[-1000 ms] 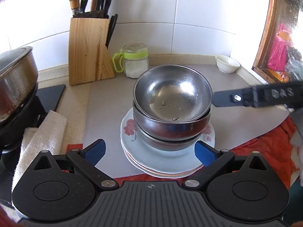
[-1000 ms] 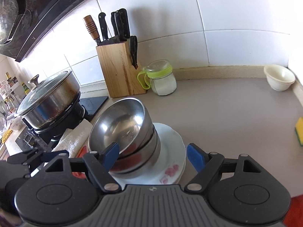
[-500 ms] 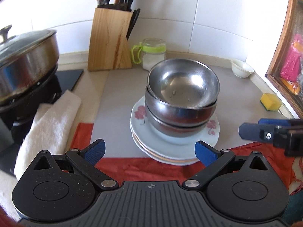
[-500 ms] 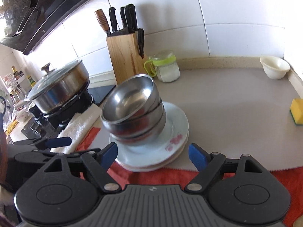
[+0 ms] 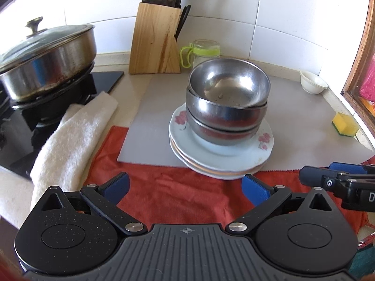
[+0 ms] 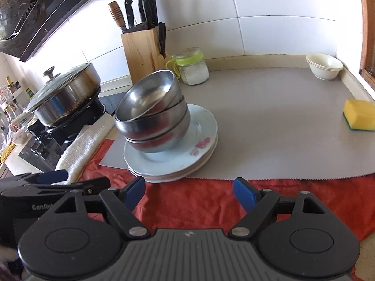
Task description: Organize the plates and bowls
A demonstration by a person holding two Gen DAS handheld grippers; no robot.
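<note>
Bowls (image 5: pixel 228 93) on plates (image 5: pixel 220 154), grey mat (image 5: pixel 297 121), tiled wall (image 5: pixel 293 23)

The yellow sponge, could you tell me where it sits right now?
In both views the yellow sponge lies at the right edge of the grey mat, in front of the white bowl.

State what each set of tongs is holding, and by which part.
Nothing. The left tongs and right tongs both stand open and empty, short of the stacked steel bowls.
</note>
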